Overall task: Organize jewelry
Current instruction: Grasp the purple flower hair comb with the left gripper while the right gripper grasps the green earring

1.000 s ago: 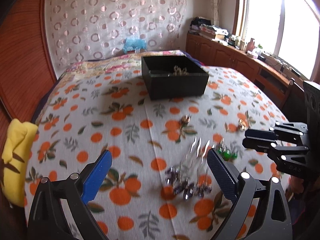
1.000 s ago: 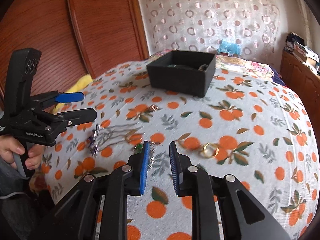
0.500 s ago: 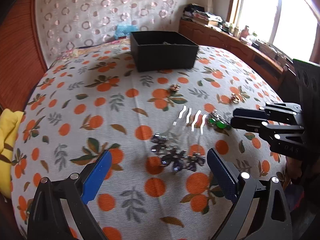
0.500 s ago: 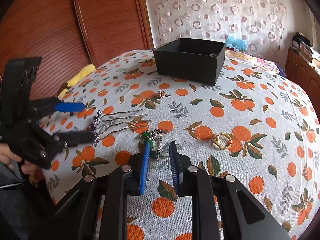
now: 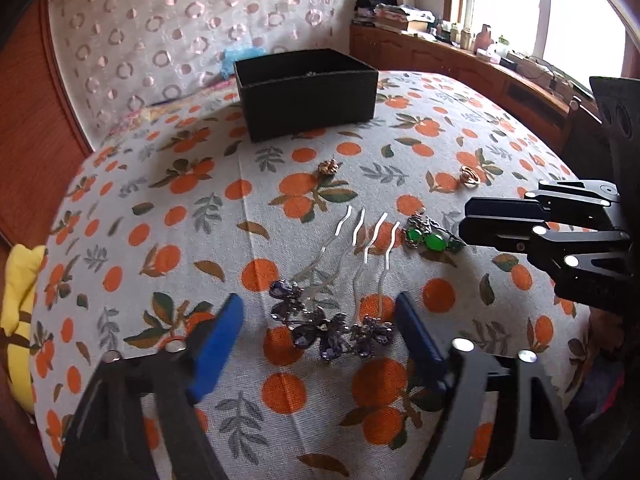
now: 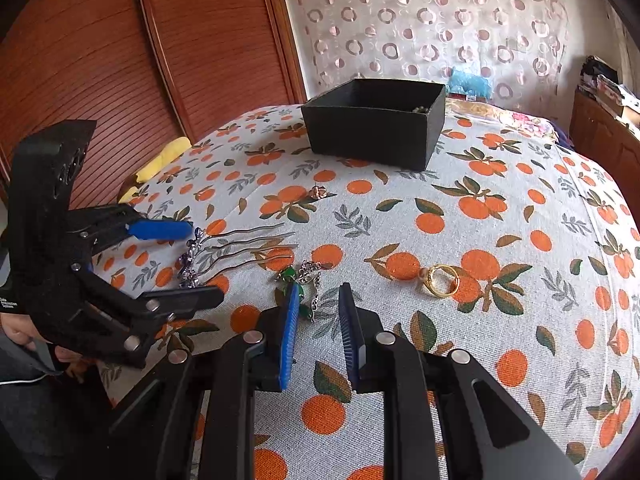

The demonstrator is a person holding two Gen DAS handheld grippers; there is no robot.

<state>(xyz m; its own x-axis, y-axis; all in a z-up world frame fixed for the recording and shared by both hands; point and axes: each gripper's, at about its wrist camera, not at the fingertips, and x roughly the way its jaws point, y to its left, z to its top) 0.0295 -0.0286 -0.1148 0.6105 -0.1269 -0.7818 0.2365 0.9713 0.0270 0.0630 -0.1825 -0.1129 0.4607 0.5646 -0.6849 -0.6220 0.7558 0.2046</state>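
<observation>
A silver hair comb with purple stones (image 5: 336,300) lies on the orange-print cloth; it also shows in the right wrist view (image 6: 224,256). My left gripper (image 5: 320,320) is open, low over the cloth, its blue pads either side of the comb's jewelled end. A green-stone chain piece (image 5: 430,238) lies right of the comb, just ahead of my right gripper (image 6: 318,300), which is narrowly open and empty. A gold ring (image 6: 440,280) and a small flower piece (image 5: 329,167) lie further out. A black box (image 5: 306,94) stands behind.
A yellow cloth (image 5: 20,320) lies at the table's left edge. A wooden panel wall (image 6: 160,60) stands on the left, a curtain behind the box, and a low cabinet (image 5: 460,64) runs under the window on the right.
My left gripper has dropped and moved forward until its pads bracket the comb's jewelled end. My right gripper has opened slightly and edged toward the green-stone piece.
</observation>
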